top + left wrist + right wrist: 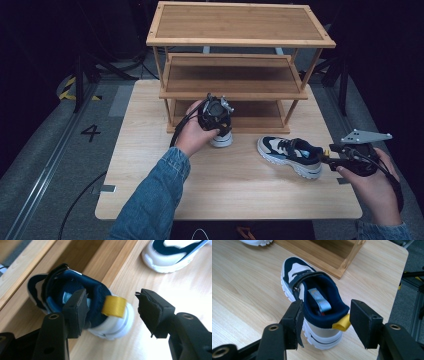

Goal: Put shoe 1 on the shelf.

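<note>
Floor tape (pixel 90 132) beside the tabletop (pixel 220 185) reads "4". Left claw (pixel 112 307) spread around one shoe's (pixel 82 302) heel; right claw (pixel 325 317) spread around the other shoe (pixel 312 295).

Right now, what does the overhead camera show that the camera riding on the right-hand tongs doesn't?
High view alone: the three-tier wooden rack whole, the person's denim sleeve, and the left tongs at the shoe by the rack. Right gripper view alone: inside the nearer shoe, a light blue tab and the yellow heel loop between open jaws. Both: that shoe, the table, the rack's base.
</note>
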A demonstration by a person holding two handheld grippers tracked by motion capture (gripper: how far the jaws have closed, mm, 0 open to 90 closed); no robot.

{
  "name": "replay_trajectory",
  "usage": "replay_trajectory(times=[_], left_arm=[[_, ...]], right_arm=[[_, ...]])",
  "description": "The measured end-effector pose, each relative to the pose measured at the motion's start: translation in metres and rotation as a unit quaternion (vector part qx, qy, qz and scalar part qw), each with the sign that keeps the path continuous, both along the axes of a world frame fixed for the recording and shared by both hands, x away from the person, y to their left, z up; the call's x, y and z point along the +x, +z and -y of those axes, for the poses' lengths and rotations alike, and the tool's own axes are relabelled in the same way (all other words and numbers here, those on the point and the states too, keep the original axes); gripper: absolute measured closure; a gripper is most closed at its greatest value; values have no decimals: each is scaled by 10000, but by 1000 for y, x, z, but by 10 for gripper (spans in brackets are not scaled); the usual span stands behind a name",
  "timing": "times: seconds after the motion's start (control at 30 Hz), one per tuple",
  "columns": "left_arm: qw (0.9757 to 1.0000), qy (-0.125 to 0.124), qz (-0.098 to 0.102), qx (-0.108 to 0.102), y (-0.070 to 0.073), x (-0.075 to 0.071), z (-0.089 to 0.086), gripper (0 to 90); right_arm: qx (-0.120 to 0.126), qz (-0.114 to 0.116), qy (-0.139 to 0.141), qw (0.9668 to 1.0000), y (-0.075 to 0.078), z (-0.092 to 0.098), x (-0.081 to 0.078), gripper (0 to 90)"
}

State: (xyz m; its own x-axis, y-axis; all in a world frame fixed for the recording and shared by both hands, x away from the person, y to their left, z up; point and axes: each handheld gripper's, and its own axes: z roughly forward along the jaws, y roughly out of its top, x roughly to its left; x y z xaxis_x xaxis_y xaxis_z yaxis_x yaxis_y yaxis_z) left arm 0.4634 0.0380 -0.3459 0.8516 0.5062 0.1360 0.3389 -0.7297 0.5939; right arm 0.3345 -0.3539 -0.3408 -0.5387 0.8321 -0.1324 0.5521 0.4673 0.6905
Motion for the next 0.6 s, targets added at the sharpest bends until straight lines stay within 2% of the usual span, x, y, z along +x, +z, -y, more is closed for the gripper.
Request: replay_trajectory(times=[0.13, 0.2, 0.23, 0.27, 0.3, 0.37, 0.47, 0.5, 0.57, 0.6], left_arm=[[9984, 424, 70, -378, 7, -23, -10, 441], [9976, 609, 28, -335, 7, -32, -12, 456], [9966, 744, 9, -359, 6, -37, -12, 460], [9954, 832, 43, -470, 3, -42, -13, 479], [9938, 940, -14, -595, 0, -46, -14, 510], [9926, 975, -142, -708, -5, -51, -14, 535], [9925, 1015, -280, -616, -11, -53, -13, 554], [9921, 1030, -287, -650, -13, -53, -13, 565], [9899, 1083, -465, -783, -18, -51, -12, 607], [9892, 1105, -484, -831, -20, -50, -12, 628]], right_arm=[[97, 170, -62, 9998, 2, -2, 1, 452], [180, 239, -125, 9995, 3, -3, -1, 463], [215, 261, -148, 9993, 4, -3, -1, 467], [225, 269, -146, 9993, 4, -4, -2, 469], [218, 292, -155, 9992, 5, -4, -3, 470], [239, 333, -173, 9990, 6, -5, -4, 472], [272, 354, -216, 9988, 6, -4, -5, 479], [278, 345, -230, 9988, 6, -3, -5, 482], [284, 345, -252, 9987, 6, -2, -5, 487], [286, 336, -268, 9987, 6, -1, -5, 489]])
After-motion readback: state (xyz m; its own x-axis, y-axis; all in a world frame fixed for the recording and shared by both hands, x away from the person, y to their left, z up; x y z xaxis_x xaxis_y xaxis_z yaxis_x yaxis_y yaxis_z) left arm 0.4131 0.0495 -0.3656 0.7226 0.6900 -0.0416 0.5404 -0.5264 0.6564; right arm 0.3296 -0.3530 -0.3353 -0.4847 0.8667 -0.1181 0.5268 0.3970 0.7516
